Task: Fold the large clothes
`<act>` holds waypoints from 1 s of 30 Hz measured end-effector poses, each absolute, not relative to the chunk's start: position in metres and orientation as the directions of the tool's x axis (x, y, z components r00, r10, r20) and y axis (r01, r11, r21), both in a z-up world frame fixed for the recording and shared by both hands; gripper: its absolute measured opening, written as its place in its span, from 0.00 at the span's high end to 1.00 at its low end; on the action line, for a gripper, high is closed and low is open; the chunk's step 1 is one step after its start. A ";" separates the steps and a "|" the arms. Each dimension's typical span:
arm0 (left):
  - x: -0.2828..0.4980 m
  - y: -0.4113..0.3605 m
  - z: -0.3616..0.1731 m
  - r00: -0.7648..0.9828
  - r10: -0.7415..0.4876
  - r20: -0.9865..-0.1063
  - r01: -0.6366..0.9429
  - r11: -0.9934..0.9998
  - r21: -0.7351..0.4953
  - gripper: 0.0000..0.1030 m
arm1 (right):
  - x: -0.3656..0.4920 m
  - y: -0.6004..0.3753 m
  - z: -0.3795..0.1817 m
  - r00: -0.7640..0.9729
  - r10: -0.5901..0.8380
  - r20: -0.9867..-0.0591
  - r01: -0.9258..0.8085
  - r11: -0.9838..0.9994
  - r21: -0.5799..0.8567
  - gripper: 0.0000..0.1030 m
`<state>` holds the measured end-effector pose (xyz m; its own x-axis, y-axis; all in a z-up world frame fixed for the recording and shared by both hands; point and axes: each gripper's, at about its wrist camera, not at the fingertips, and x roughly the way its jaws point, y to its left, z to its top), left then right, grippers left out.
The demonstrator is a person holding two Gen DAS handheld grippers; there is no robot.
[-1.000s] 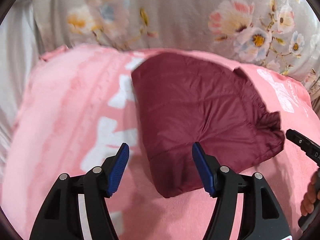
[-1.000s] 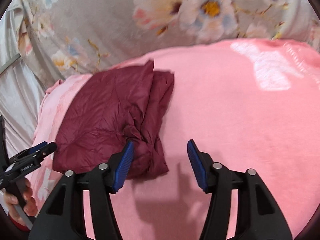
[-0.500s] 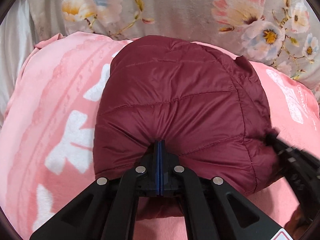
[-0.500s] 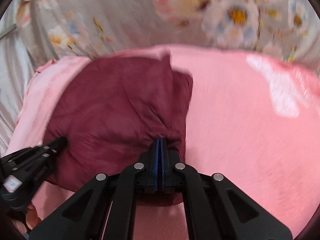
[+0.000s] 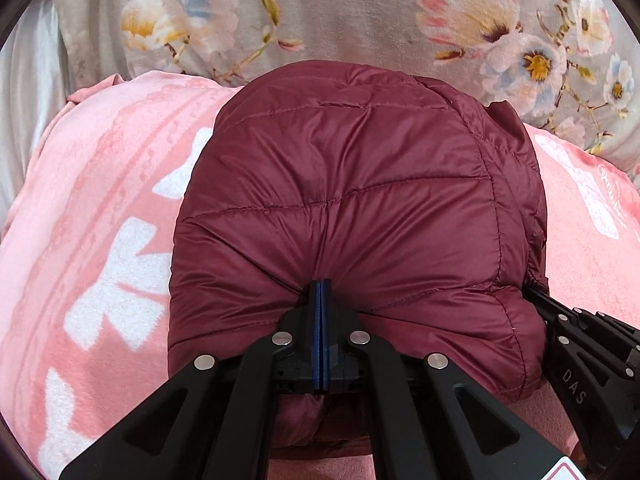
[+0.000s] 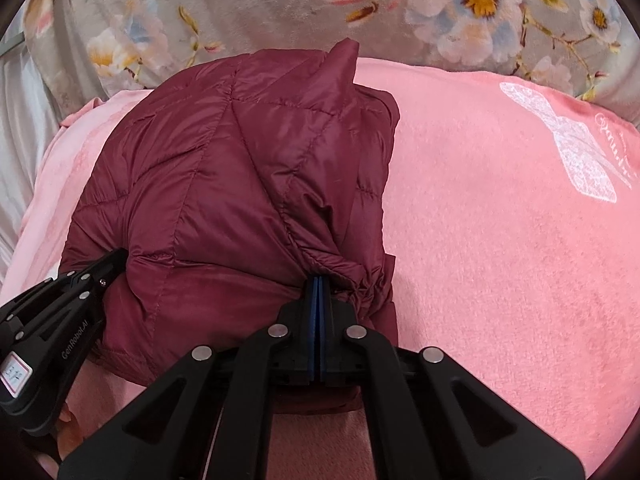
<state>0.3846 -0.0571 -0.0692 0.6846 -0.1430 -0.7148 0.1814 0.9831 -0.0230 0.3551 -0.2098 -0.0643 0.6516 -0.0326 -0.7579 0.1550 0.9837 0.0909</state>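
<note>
Whereas a second ago its blue pads stood apart short of the garment, the left gripper (image 5: 321, 286) in the left wrist view is now clamped on the near edge of the folded maroon quilted jacket (image 5: 352, 208), which lies bunched on the pink blanket (image 5: 92, 208) before a floral grey cover (image 5: 360, 12), and the right gripper (image 5: 532, 294) at the right edge bears the letters "DAS". In the right wrist view the right gripper (image 6: 319, 282), likewise wide apart a second ago, pinches the jacket's (image 6: 208, 184) gathered cuff edge, while the left gripper (image 6: 116, 260) at lower left reads "GenRobot.AI" and the blanket (image 6: 500, 240) carries a white bow print with script too small to read.
</note>
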 end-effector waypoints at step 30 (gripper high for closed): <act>0.409 -0.050 -0.072 0.688 -0.168 -0.706 0.236 0.972 -0.001 0.92 | 0.361 -0.207 -0.064 0.652 -0.009 -0.758 0.154 0.981 0.121 1.00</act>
<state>0.4087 -0.0500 -0.0717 0.6883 -0.1681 -0.7057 0.2360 0.9718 -0.0013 0.3607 -0.2068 -0.0643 0.6518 -0.0089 -0.7584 0.1542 0.9806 0.1210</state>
